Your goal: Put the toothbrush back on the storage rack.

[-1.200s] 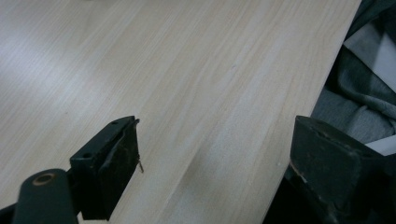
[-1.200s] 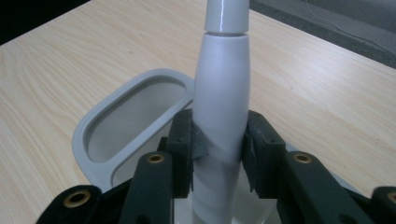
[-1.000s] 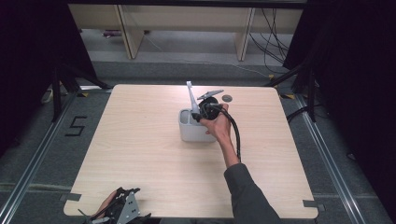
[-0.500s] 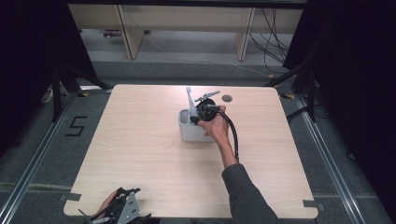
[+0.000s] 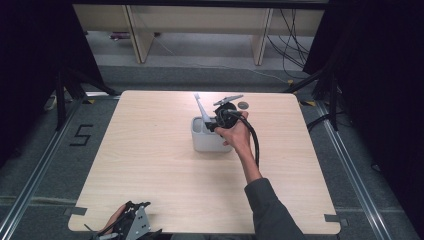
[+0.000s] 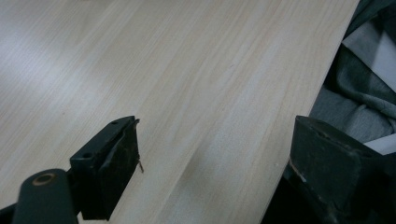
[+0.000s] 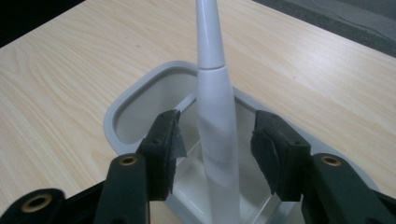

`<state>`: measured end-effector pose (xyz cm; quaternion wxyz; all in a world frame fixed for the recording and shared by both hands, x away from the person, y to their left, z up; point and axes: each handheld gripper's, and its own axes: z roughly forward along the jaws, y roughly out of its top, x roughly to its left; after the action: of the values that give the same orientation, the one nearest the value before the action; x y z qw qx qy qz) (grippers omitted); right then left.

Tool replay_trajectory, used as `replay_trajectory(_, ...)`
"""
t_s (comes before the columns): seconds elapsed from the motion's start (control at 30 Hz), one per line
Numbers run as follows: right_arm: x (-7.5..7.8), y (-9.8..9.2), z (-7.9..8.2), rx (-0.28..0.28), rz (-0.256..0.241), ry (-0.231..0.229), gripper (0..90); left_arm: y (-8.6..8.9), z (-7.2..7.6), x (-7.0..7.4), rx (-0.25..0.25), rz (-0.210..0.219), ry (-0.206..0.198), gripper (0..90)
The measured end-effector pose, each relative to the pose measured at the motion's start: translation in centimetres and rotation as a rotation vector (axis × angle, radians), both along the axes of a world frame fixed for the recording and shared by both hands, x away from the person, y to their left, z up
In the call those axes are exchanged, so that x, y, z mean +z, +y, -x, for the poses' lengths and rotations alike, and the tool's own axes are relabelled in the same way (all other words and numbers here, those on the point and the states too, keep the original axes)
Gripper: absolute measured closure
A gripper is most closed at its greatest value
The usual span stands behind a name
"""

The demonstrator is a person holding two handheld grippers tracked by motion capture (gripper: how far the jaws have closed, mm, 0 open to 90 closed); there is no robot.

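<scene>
A white toothbrush (image 5: 199, 106) stands tilted in a pale grey rectangular holder (image 5: 202, 144) at the far middle of the table. My right gripper (image 5: 214, 123) is at the holder's right side. In the right gripper view its jaws stand open on either side of the toothbrush handle (image 7: 215, 107), with a gap on each side, just above the holder rim (image 7: 135, 93). My left gripper (image 5: 131, 225) is at the table's near left edge. Seen from its own camera, the left gripper (image 6: 219, 163) is open with nothing between its jaws, over the wooden table edge (image 6: 261, 140).
A small dark round disc (image 5: 243, 105) lies on the table just beyond the holder to the right. The right gripper's black cable (image 5: 256, 145) runs back along the forearm. Grey clothing (image 6: 355, 93) shows past the table edge. Shelving and cables stand beyond the far edge.
The right gripper has shifted slightly left and down beside the toothbrush. The left gripper has stayed where it was.
</scene>
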<state>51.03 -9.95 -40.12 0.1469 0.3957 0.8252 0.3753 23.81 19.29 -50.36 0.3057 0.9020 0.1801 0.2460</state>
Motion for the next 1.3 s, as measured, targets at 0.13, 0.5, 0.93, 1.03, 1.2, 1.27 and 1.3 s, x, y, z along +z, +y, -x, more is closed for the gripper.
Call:
replay_trajectory(0.13,0.3,-0.5,0.3,0.014,-0.007,-0.019,49.1,0.0,0.0,0.0,0.002,0.001,-0.003,15.1)
replay_trajectory(0.5,1.5,-1.3,1.7,0.006,-0.069,-0.030,43.5,0.1,0.0,-0.1,0.011,0.009,0.001,15.1)
replay_trajectory(0.93,1.8,-1.6,2.7,0.027,-0.087,-0.048,34.4,0.1,0.0,0.0,0.009,0.007,0.003,15.1)
replay_trajectory(1.03,1.5,-1.8,2.7,0.034,-0.099,-0.052,33.4,0.1,0.0,0.0,0.012,0.005,0.000,15.1)
replay_trajectory(1.2,1.6,-2.2,3.1,0.015,-0.115,-0.042,32.5,0.1,0.0,0.0,0.008,0.009,0.006,15.1)
replay_trajectory(1.27,1.7,-2.5,3.2,0.019,-0.118,-0.041,32.0,0.1,0.0,0.0,0.009,0.009,0.003,15.1)
replay_trajectory(1.3,1.7,-2.6,3.3,0.023,-0.115,-0.050,31.7,0.1,0.0,0.0,0.011,0.008,0.001,15.1)
